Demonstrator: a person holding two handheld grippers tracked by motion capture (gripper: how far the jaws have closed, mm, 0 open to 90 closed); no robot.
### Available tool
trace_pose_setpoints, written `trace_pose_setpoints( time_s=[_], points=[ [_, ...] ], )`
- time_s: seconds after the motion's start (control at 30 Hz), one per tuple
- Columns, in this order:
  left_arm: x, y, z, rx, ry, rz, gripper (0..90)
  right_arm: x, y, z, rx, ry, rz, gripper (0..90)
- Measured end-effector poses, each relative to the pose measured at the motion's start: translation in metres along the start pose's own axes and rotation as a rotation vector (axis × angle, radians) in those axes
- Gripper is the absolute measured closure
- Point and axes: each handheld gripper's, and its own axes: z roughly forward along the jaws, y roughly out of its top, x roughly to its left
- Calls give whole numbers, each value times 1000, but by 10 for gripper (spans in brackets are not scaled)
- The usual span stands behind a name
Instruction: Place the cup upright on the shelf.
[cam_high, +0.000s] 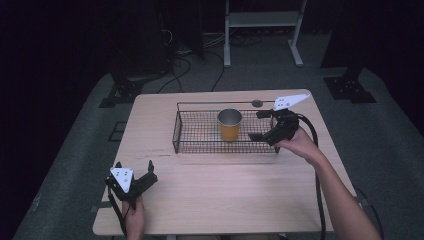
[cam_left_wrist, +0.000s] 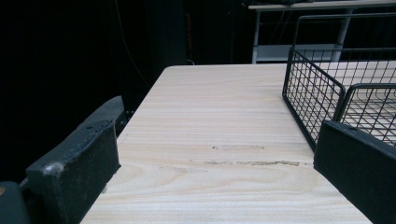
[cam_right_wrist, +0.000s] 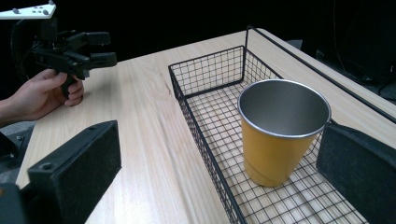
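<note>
- The yellow cup (cam_high: 230, 125) stands upright in the black wire basket (cam_high: 200, 131), toward the basket's right half, on the pale wooden bench (cam_high: 220, 200).
- From the right tool's view, the cup (cam_right_wrist: 280, 133) shows a bare metal inside, a thin rolled rim and a yellow outer wall that tapers down to a narrower foot.
- The right tool (cam_high: 265, 125) sits at the basket's right end with its jaws spread wide and nothing between them; the cup is just ahead of them, not yet touched.
- The left tool (cam_high: 134, 175) rests near the bench's front left corner, jaws apart and empty, well away from the basket; the right tool's view catches it (cam_right_wrist: 100, 46) held in a hand (cam_right_wrist: 44, 95).
- Handling call: this looks like a light, rigid metal cup with a smooth, likely slippery coat.
- Empty, it should tip easily if nudged at the rim.
- Best hold, I'd say: one jaw inside and one outside the wall just below the rim, or across the upper body where the taper is widest.
- Squeeze firmly but square; a skewed pinch on that slick cone could let it slide downward.
- The basket's wire wall (cam_right_wrist: 205, 140) crowds the near side, so come in from above.
</note>
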Motion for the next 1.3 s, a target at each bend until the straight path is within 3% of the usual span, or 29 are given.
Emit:
trace_pose_setpoints(
  time_s=[1.3],
  points=[
    [0,0,0,0,-1,3,0,13,-46,-24,4,-29,48,0]
  ],
)
